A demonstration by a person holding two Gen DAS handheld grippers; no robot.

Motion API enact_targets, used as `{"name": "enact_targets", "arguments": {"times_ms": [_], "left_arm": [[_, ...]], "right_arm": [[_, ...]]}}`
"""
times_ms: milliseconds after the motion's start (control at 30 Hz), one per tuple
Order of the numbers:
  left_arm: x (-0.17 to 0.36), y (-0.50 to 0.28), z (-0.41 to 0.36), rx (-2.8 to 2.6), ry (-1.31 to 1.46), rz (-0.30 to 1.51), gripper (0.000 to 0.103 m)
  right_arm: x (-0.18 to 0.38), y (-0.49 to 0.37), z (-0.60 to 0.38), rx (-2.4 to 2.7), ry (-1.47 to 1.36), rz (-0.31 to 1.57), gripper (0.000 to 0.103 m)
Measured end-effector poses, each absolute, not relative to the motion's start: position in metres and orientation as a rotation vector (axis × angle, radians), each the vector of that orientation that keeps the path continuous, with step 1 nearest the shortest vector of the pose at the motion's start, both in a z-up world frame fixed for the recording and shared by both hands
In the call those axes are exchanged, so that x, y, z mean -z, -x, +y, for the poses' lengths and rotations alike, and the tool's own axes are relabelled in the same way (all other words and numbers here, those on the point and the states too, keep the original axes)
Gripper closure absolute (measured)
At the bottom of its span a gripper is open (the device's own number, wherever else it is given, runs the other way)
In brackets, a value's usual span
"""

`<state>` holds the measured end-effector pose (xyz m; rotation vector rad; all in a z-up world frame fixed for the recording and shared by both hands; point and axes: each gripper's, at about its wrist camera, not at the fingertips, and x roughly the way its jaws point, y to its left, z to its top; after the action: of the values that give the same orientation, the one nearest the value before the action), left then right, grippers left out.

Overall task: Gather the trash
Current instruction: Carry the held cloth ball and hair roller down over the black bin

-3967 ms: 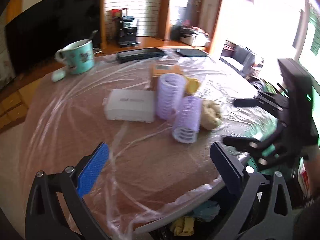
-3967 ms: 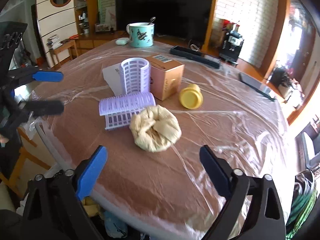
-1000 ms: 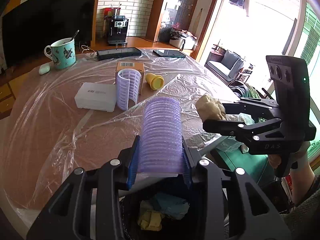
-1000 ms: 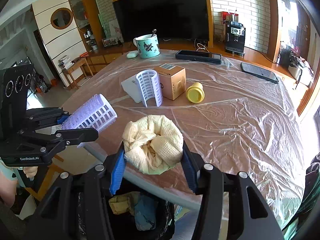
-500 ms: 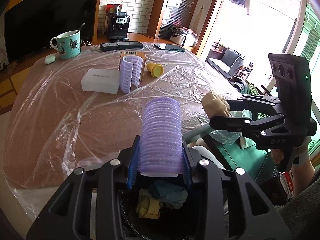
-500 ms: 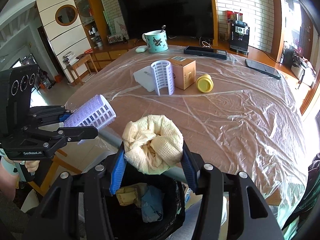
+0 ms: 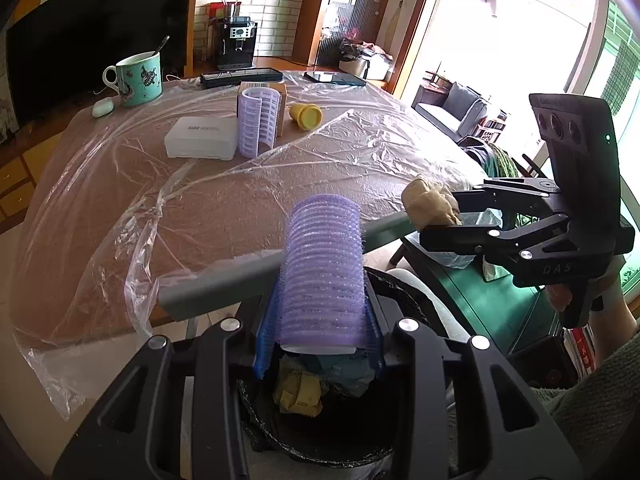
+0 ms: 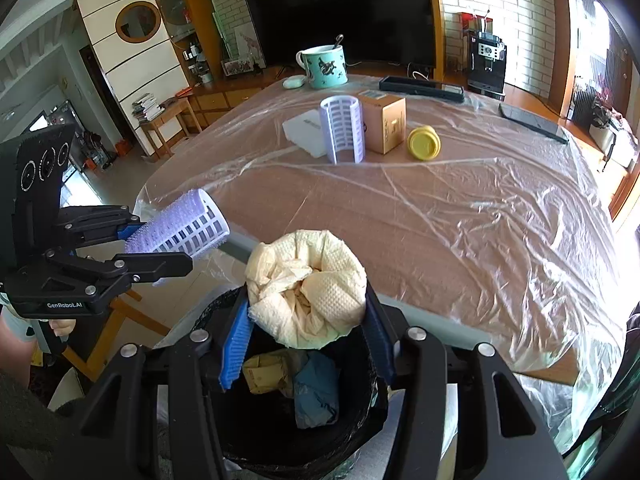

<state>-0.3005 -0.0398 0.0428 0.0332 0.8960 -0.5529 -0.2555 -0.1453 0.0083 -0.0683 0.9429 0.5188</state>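
Note:
My left gripper (image 7: 320, 320) is shut on a purple hair roller (image 7: 323, 272), held over the black-lined trash bin (image 7: 332, 452) just off the table's near edge. The same roller (image 8: 180, 228) and left gripper (image 8: 160, 244) show at the left of the right wrist view. My right gripper (image 8: 306, 320) is shut on a crumpled cream paper wad (image 8: 308, 280), also above the bin (image 8: 304, 440), which holds yellow and blue scraps. In the left wrist view the right gripper (image 7: 436, 212) carries the wad (image 7: 430, 200) at the right.
On the plastic-covered table (image 8: 440, 220) stand a second purple roller (image 8: 342, 130), a cardboard box (image 8: 384, 120), a yellow cap (image 8: 424, 143), a white case (image 7: 200, 138), a teal mug (image 8: 323, 66) and dark flat devices (image 8: 420, 88). A person's sleeve (image 7: 592, 408) is at the right.
Both grippers have drawn back from the table with their loads. The table edge now lies further ahead and the bin fills more of the view beneath each.

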Motion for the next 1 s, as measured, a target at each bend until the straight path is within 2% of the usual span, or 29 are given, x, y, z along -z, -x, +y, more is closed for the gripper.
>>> {"name": "enact_targets", "arguments": {"times_ms": [1000], "left_arm": [[0.013, 0.320, -0.050, 0.537, -0.116, 1.047, 0.065]], "right_arm": [[0.057, 0.279, -0.144, -0.512, 0.050, 1.119, 0.052]]}}
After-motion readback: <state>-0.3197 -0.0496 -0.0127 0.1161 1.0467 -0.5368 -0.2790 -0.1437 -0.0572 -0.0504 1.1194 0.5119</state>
